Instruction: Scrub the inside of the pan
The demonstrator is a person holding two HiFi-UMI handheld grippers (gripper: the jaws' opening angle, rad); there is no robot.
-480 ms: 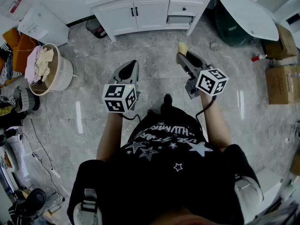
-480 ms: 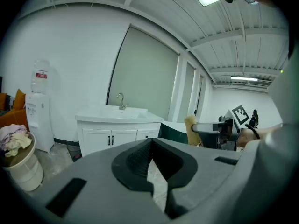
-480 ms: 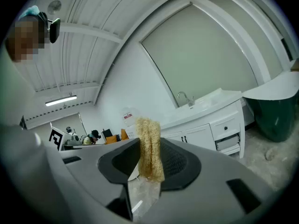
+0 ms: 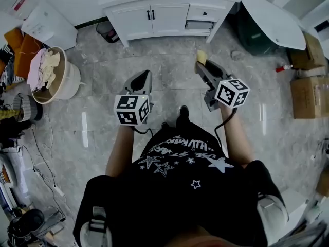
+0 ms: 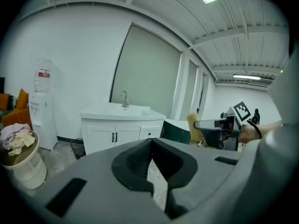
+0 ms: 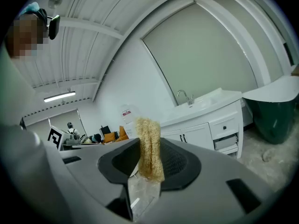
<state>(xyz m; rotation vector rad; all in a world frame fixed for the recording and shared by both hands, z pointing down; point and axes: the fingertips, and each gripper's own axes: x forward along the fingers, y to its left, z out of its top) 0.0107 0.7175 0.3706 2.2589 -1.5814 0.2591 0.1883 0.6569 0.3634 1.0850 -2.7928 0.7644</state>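
left gripper (image 5: pixel 150 148): jaws pressed together, nothing between
right gripper (image 6: pixel 145 171): pinching yellow scrub pad (image 6: pixel 148 146), upright at the tips
sink cabinet (image 4: pixel 164 15): ahead of both grippers, well apart

Grey marbled tile floor (image 4: pixel 103 122), glossy with light streaks. White sink cabinet (image 4: pixel 164 17) stands at the far edge, with a dark bin (image 4: pixel 105 31) just beside its left end. White water dispenser (image 4: pixel 46 27) is further left. A beige tub (image 4: pixel 72 81) stuffed with cloths sits left of centre. Loose cable (image 4: pixel 43 163) trails along the left side. Cardboard boxes (image 4: pixel 308 94) are stacked at right, and a red-capped bottle (image 4: pixel 284 67) lies near them. A dark green container (image 4: pixel 257 35) sits under the white tabletop.
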